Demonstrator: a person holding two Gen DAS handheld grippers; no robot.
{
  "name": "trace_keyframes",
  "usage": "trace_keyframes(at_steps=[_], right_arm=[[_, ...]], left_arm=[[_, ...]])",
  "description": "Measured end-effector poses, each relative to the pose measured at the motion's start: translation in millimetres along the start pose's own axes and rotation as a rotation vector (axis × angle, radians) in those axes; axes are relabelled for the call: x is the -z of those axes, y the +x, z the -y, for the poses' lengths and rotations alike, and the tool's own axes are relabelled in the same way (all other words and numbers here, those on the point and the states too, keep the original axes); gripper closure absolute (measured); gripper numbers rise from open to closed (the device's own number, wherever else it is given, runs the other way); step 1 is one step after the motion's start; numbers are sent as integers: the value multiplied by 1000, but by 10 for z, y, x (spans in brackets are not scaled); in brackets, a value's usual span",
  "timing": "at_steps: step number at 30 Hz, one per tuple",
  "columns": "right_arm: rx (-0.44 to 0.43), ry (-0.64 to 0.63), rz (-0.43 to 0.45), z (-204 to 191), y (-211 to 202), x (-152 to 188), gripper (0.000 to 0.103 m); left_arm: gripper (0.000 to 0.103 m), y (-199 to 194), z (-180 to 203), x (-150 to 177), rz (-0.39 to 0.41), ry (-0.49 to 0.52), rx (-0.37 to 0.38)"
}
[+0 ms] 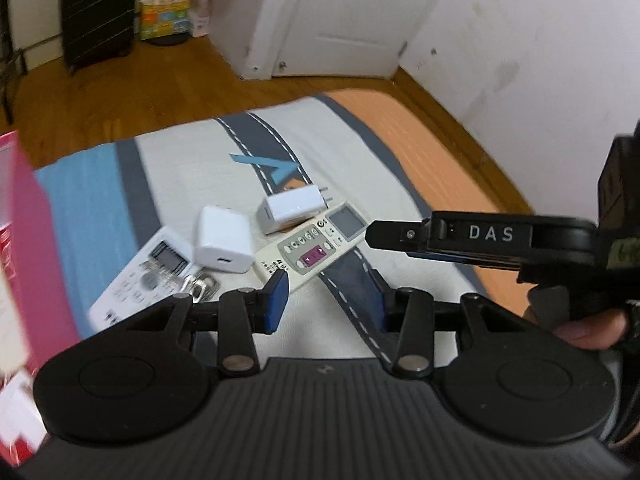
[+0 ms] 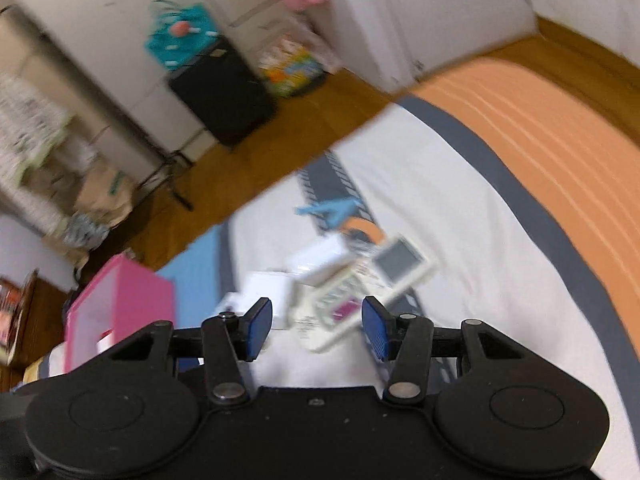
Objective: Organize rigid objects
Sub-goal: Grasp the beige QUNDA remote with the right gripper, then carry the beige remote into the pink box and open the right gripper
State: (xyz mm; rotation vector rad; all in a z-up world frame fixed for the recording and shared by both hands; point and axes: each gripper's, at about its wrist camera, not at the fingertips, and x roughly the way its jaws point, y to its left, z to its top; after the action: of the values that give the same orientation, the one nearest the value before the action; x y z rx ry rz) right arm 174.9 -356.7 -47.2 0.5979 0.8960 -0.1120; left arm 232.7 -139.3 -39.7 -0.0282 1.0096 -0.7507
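Several items lie together on a road-print play mat [image 1: 192, 160]: a cream remote [image 1: 316, 244] with a purple button, a white remote [image 1: 148, 276], a white cube charger [image 1: 224, 246], a pronged white charger [image 1: 292, 208] and a small metal piece [image 1: 202, 286]. My left gripper [image 1: 328, 300] hangs open just short of the cream remote, nothing between its blue pads. My right gripper [image 1: 378, 235] comes in from the right, its tip beside that remote's screen end. In the blurred right wrist view my right gripper [image 2: 316, 328] stands open above the cream remote [image 2: 372, 284], not touching it.
A pink box [image 1: 20, 260] stands at the mat's left edge, also the pink box [image 2: 120, 308] in the right wrist view. Beyond the mat are wooden floor, a black suitcase [image 1: 98, 12], a colourful carton [image 1: 164, 16] and a white door [image 1: 340, 20]. A hand [image 1: 588, 328] holds the right gripper.
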Motion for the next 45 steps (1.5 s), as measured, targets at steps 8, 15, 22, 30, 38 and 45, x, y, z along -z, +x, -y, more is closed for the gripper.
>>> trace_keyframes(at_steps=[8,15,22,30,38,45], right_arm=[[11,181,-58,557,426,-105,48],[-17,278,-100,810,750,-137,48],[-48,262,-117,768,839,-167,64],[-55,294,-145,814,905,-162,67],[-53,221,-174,726,829,-74,65],[-59,250,-192,786,875,-71,65]], left_arm=[[62,772,-34,-120,-93,78,-32],[62,1077,-55,-250,-122,142,-95],[53,1255,-119,-333,-144,135,-91],[51,1291,-143,-247,-215,31,-9],[65,1151,106,48,-194,57,27],[58,1125,50,96,-151,59,37]])
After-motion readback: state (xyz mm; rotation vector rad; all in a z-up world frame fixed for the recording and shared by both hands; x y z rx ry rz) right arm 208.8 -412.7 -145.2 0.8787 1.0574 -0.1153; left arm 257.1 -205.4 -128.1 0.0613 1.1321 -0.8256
